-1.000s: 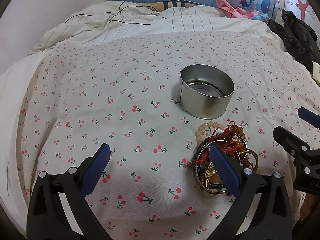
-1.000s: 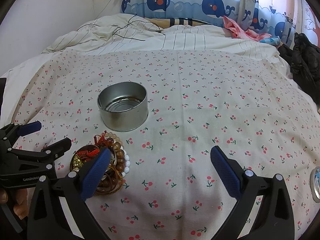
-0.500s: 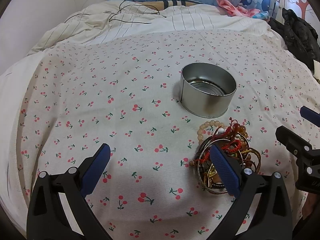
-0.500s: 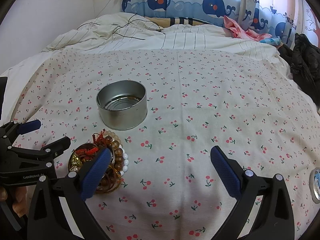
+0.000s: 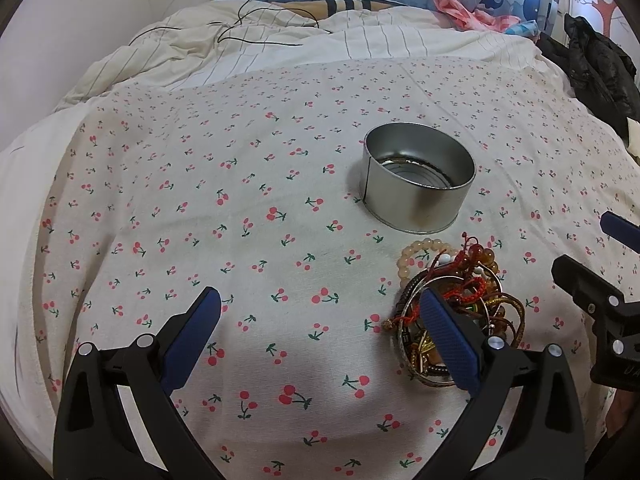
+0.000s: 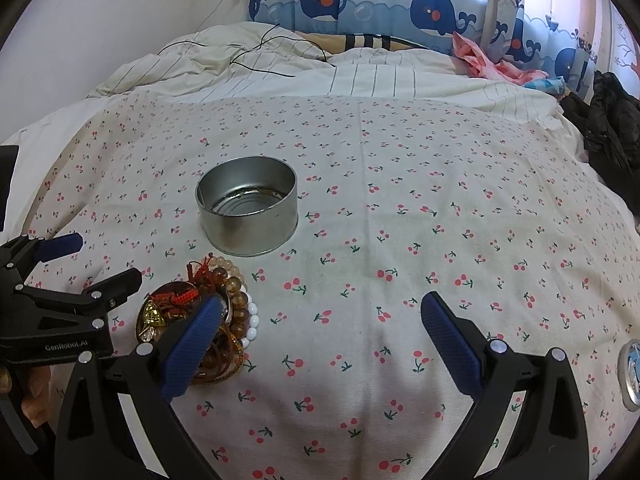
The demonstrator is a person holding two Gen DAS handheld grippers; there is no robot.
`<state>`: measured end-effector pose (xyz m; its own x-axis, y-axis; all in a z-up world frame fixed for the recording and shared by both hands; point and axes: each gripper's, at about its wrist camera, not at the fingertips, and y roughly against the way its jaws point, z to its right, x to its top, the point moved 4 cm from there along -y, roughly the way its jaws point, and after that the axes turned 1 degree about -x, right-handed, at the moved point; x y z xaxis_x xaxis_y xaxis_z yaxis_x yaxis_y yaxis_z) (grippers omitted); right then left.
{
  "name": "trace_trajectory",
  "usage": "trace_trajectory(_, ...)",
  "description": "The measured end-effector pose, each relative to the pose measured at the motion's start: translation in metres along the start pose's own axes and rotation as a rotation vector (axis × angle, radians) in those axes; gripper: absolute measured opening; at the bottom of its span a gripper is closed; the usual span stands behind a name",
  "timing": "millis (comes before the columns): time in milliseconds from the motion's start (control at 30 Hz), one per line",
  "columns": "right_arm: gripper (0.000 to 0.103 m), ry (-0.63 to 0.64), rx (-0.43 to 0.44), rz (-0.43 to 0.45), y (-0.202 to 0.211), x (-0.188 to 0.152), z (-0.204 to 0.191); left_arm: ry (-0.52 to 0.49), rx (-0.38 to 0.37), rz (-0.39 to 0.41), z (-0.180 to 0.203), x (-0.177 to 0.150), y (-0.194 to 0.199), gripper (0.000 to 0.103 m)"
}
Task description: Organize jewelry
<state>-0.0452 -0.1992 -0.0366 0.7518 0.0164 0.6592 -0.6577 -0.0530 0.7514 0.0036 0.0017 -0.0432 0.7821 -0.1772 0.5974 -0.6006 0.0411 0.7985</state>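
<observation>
while both grippers stay spread apart, jewelry pile (image 5: 452, 300) unmoved, tin (image 5: 418, 184) slightly farther

Soft, even daylight filters through the blue whale-print curtains (image 6: 400, 12) at the far side, leaving only faint shadows on the cherry-print bedsheet (image 5: 240, 220) (both views sharp at centre), while fisheye bending and dark vignetting crowd the corners.

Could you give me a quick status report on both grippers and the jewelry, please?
Left gripper and right gripper: jaws open, empty. Tangled pile of beaded bracelets and bangles on cherry-print sheet, beside round silver tin, tin holds no jewelry. Nothing in the way.
</observation>
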Motion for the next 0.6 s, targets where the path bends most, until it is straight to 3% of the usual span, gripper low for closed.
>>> trace_trajectory(500,0.095,0.127,0.073,-0.054,-0.006,-0.019,-0.013,0.016,-0.041,-0.051,-0.020,-0.009,-0.007,0.096)
trace_trajectory(600,0.089,0.126,0.096,-0.067,-0.009,-0.020,-0.015,0.002,-0.076,-0.048,-0.014,-0.009,-0.004,0.096)
